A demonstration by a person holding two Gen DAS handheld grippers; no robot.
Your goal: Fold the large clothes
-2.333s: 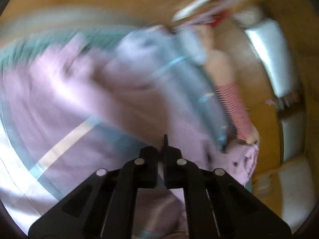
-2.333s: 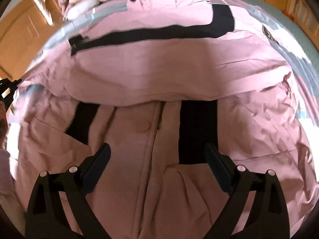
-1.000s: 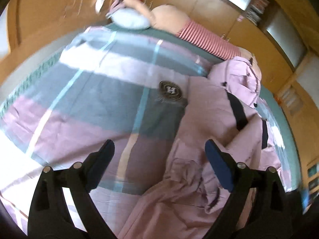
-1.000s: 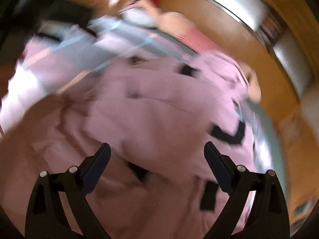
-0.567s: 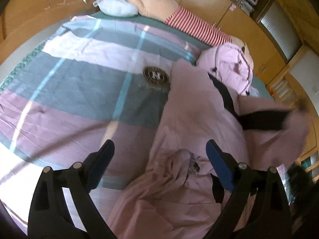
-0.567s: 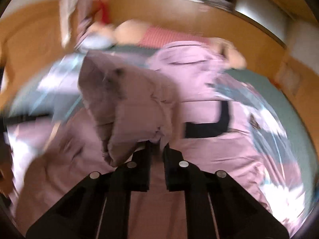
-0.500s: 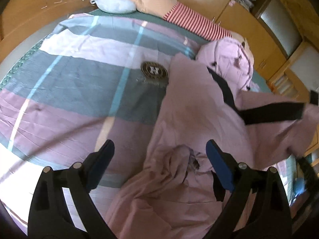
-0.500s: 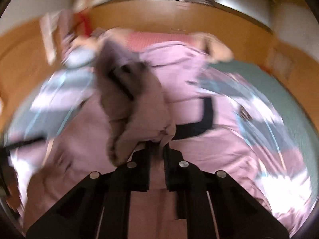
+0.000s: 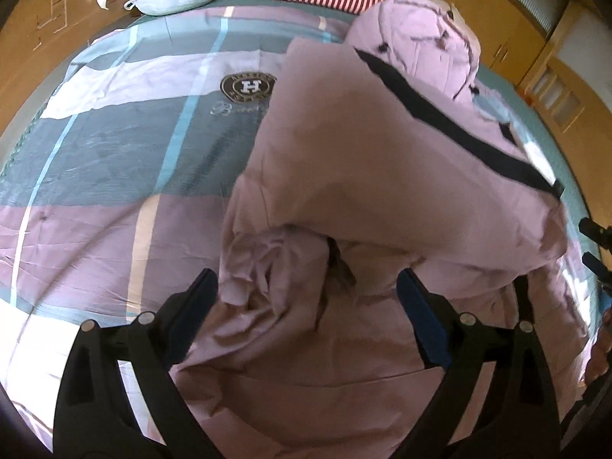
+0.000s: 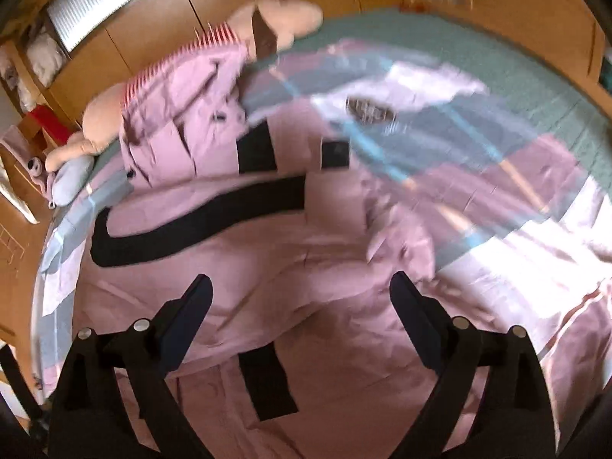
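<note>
Both tools hang free: the left gripper (image 9: 306, 306) has its jaws wide apart over a bunched cuff, and the right gripper (image 10: 298, 298) is springing open with nothing between its jaws. Beyond them one pink coat (image 10: 267, 260) lies on the checked bedspread (image 9: 114, 153), one sleeve (image 10: 191, 225) laid across its front. Looks early: body folds remain. Farthest back, one stuffed toy (image 10: 283, 19).
</note>
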